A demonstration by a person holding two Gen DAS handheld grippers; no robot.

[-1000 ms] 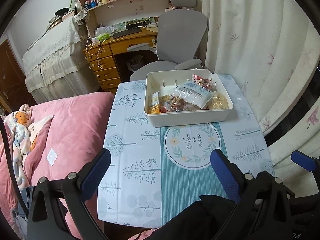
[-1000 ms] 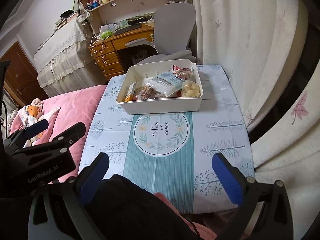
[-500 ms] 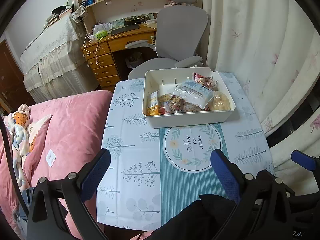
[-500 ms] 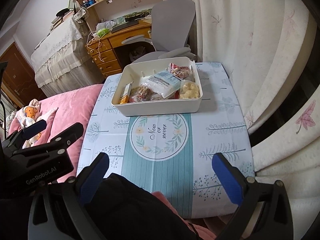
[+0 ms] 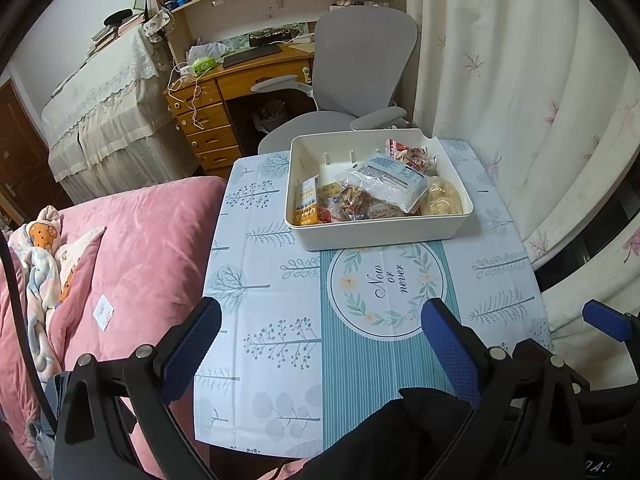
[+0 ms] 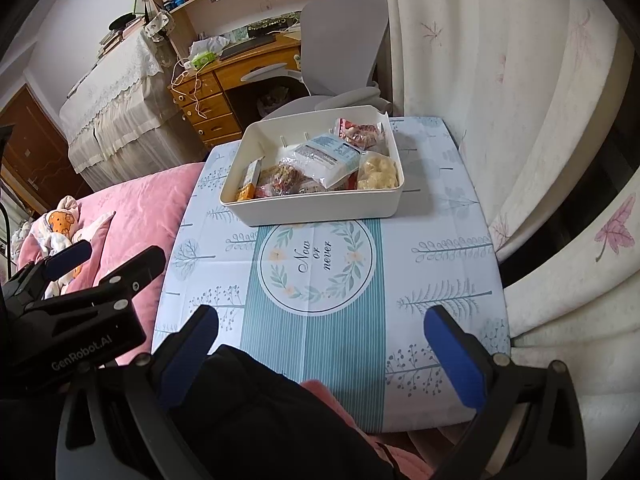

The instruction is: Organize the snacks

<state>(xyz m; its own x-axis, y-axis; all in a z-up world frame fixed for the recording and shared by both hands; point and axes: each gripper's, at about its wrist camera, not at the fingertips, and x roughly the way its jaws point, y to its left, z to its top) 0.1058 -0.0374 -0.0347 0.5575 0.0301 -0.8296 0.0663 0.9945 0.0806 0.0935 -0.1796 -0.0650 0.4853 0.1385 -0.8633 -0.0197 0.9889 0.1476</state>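
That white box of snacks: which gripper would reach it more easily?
Probably the right gripper: the box lies almost straight ahead of it. From the left gripper it sits off to the right. Both are open.

Soft even daylight; sharp centre; fisheye-bent, black-vignetted edges

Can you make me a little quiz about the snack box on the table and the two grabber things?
1. True or false: the white box stands on the pink bed.
2. Which snack lies at the box's left end: A) the orange and yellow packet, B) the white and blue bag, C) the pale round buns?
3. Fill in: both the left gripper and the right gripper are ____ and hold nothing.

Key: 1 false, it stands on the table's printed cloth. 2 A. 3 open.
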